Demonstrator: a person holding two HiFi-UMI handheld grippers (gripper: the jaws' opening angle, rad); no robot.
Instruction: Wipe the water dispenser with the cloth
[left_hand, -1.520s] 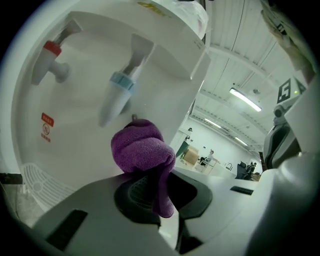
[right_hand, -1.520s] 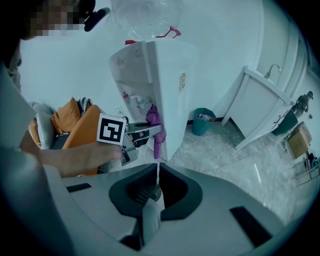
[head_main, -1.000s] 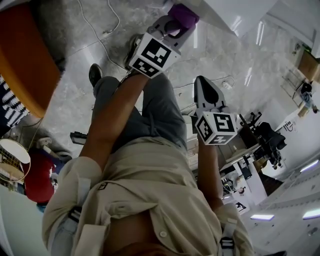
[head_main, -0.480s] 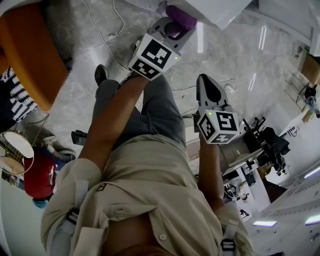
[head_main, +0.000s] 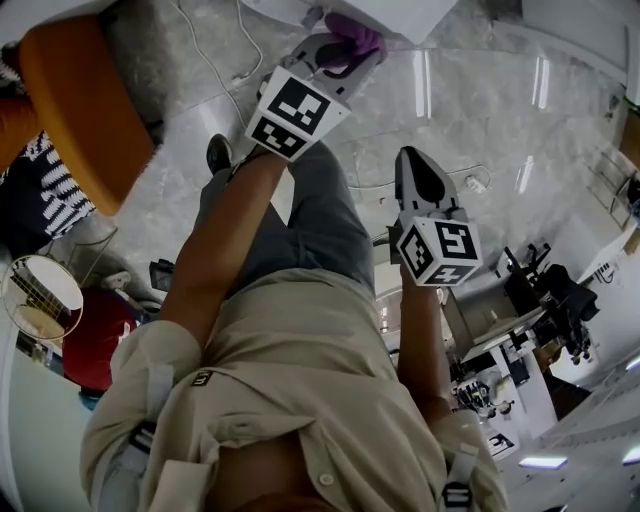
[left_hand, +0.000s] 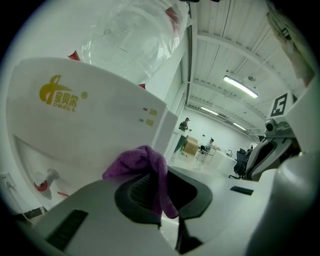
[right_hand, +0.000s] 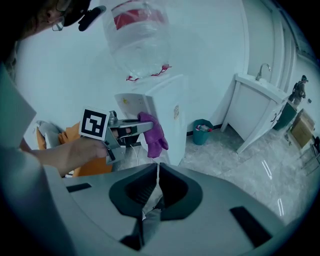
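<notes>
In the head view my left gripper (head_main: 343, 52) is raised at the top, shut on a purple cloth (head_main: 356, 34) that lies against the edge of the white water dispenser (head_main: 400, 14). In the left gripper view the cloth (left_hand: 142, 162) bunches out of the closed jaws of the left gripper (left_hand: 160, 200), close to the dispenser's front (left_hand: 90, 135) with its gold logo; a clear bottle (left_hand: 135, 35) stands on top. My right gripper (head_main: 414, 160) hangs lower to the right, shut and empty. In the right gripper view the right gripper (right_hand: 157, 169) looks at the cloth (right_hand: 153, 133) beside the dispenser (right_hand: 167, 112).
An orange chair (head_main: 75, 110) stands at the left, and white cables (head_main: 205, 55) run over the grey floor. A teal bin (right_hand: 202, 131) sits beside the dispenser and a white sink counter (right_hand: 257, 112) stands further right. Desks and office chairs (head_main: 545, 290) are at the right.
The left gripper with the cloth has shifted a little up and left in the head view, closer to the dispenser's edge. The right gripper has hardly moved.
</notes>
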